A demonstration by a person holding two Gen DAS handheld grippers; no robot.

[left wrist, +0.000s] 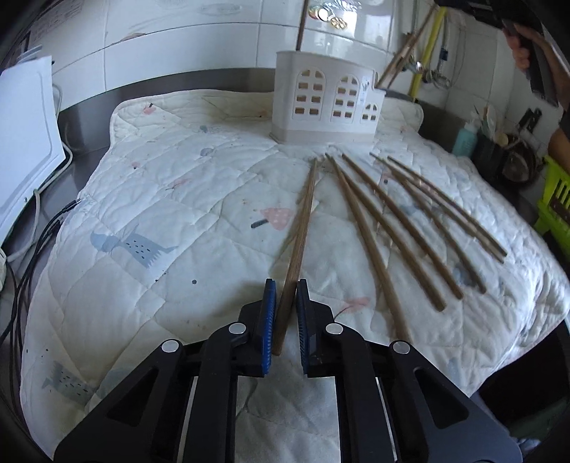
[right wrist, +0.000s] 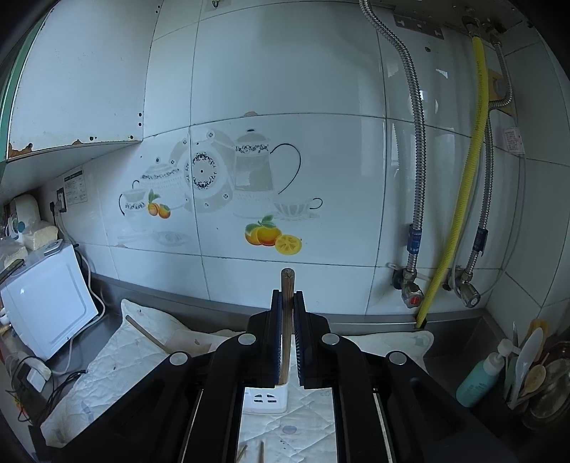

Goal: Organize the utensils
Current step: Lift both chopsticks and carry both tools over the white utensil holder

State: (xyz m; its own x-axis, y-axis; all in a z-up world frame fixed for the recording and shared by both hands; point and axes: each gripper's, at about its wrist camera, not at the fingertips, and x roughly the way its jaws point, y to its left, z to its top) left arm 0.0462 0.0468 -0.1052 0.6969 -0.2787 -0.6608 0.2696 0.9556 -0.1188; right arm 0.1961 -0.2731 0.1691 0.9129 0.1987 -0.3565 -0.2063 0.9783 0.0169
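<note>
My left gripper [left wrist: 286,285] is low over the quilted mat [left wrist: 160,199], shut on the near end of a wooden chopstick [left wrist: 301,228] that points away toward the white utensil holder [left wrist: 327,99]. Several more chopsticks [left wrist: 388,228] lie fanned out on the mat to its right. One thin stick [left wrist: 302,25] rises above the holder. In the right wrist view my right gripper [right wrist: 288,294] is shut on an upright chopstick [right wrist: 287,281]. That chopstick's lower end reaches down to the white holder [right wrist: 265,399] below the fingers.
A white appliance [left wrist: 25,142] and dark cables [left wrist: 42,231] border the mat on the left. To the right stand a teal bottle [left wrist: 465,139], a pot of spoons [right wrist: 534,370] and a green basket [left wrist: 555,199]. Pipes and a yellow hose [right wrist: 463,199] run down the tiled wall. A person's hand [left wrist: 522,50] shows at top right.
</note>
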